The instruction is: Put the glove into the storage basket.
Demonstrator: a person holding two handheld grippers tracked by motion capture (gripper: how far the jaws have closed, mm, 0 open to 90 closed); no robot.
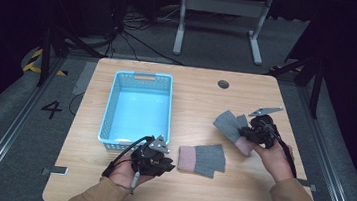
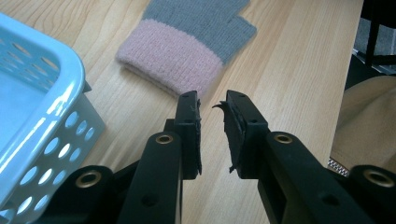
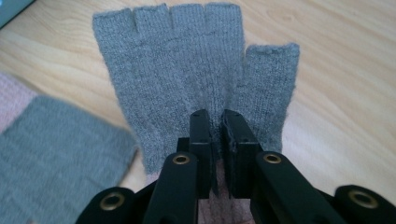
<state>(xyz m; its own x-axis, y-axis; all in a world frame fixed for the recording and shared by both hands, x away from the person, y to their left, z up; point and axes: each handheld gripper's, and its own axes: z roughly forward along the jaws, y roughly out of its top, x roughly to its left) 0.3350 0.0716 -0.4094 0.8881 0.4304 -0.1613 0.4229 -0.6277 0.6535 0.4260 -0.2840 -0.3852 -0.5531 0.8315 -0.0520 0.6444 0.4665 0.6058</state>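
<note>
A fingerless grey glove with a pink cuff [image 1: 203, 159] [image 2: 187, 42] lies flat on the wooden table near the front middle. My left gripper [image 1: 169, 167] [image 2: 212, 100] rests just left of its cuff, its jaws a little apart with nothing between them. To the right, my right gripper [image 1: 243, 132] [image 3: 215, 116] is shut on a second matching glove [image 1: 228, 123] [image 3: 187, 60]. It pinches the knit near the palm and holds it slightly off the table, fingers pointing away. The flat glove [image 3: 51, 144] also appears at the lower left of the right gripper view.
A light blue perforated basket [image 1: 111, 103] [image 2: 42, 60] stands empty on the table's left half, right beside my left gripper. A round cable hole [image 1: 223, 84] sits near the far edge. Beyond the table stand a white desk frame [image 1: 220, 19] and floor cables.
</note>
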